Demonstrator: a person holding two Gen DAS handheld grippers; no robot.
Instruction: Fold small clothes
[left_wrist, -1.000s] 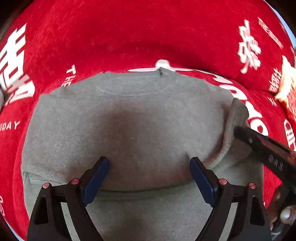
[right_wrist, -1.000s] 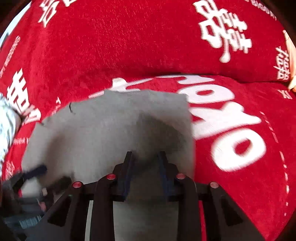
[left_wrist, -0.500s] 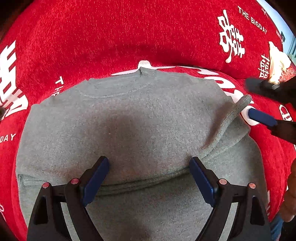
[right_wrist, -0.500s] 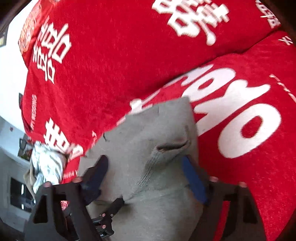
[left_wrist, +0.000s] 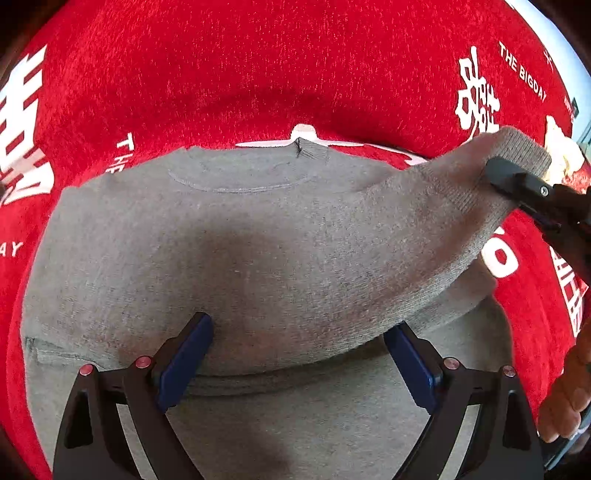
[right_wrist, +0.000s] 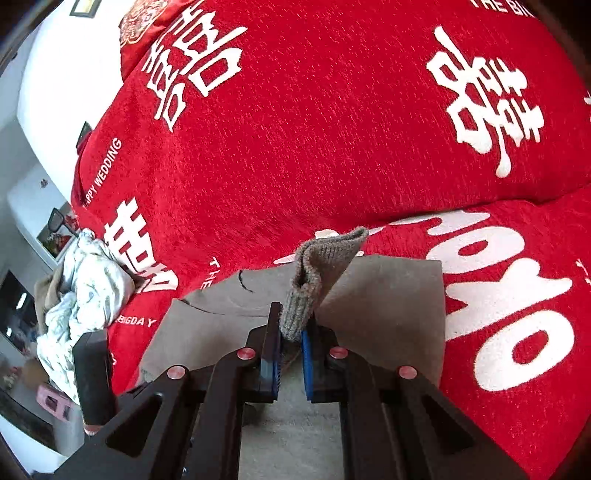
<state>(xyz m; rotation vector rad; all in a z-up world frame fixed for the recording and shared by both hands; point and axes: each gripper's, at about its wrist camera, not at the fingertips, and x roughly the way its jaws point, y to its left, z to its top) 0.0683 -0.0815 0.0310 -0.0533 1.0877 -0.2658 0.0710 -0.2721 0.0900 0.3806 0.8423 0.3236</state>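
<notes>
Lifting the sleeve cuff (right_wrist: 325, 266) of the grey sweater (left_wrist: 229, 251) off its folded body.
Right gripper (right_wrist: 290, 365) fingers, having just closed, are now pinching the ribbed cuff between them; half a second ago they were spread around it. Left gripper (left_wrist: 295, 365) fingers are standing spread over the sweater's middle on the red sofa cover (left_wrist: 258, 74), so the sleeve fold is probably coming next.

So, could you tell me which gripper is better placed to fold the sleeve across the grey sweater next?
The right. The right gripper is already shut on the ribbed cuff and holds the sleeve lifted off the grey sweater, while the left gripper stands open over the body, gripping nothing.
</notes>
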